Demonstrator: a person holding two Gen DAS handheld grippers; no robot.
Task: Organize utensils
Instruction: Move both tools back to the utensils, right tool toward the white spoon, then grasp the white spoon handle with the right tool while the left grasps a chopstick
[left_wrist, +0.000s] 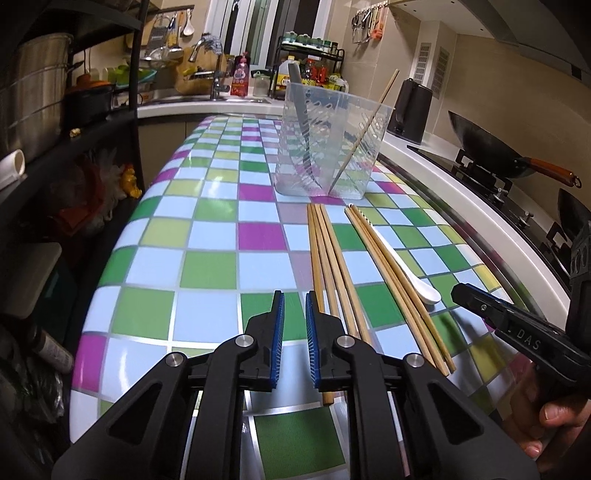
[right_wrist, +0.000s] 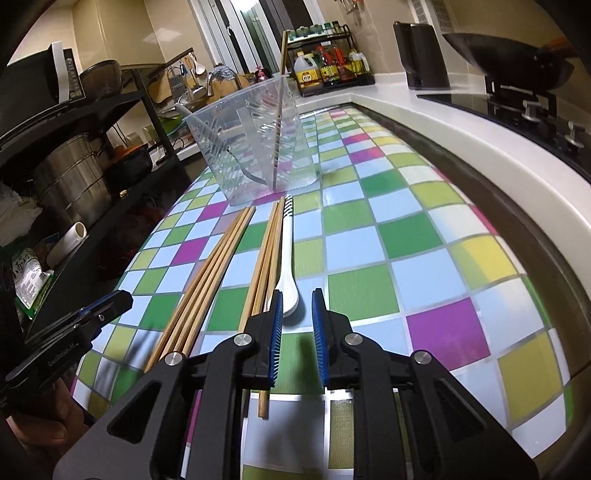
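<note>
Two bundles of wooden chopsticks lie lengthwise on the chequered table, a left bundle (left_wrist: 328, 258) (right_wrist: 210, 273) and a right bundle (left_wrist: 384, 266) (right_wrist: 266, 251). A white spoon (left_wrist: 406, 266) (right_wrist: 288, 251) rests against the right bundle. Beyond them stands a clear plastic holder (left_wrist: 328, 147) (right_wrist: 255, 147) with a dark knife (left_wrist: 301, 122) and one chopstick (left_wrist: 364, 140) inside. My left gripper (left_wrist: 295, 295) (right_wrist: 118, 299) hovers just left of the left bundle's near ends, jaws narrowly apart and empty. My right gripper (right_wrist: 297, 293) (left_wrist: 456, 291) sits low at the spoon's bowl, a narrow gap showing, pads pressing nothing.
A black shelf with steel pots (left_wrist: 37, 92) borders the table (left_wrist: 207, 266) on the left. On the right runs a white counter with a wok on a stove (left_wrist: 491, 147) and a black kettle (left_wrist: 412, 107). Sink and bottles stand at the back.
</note>
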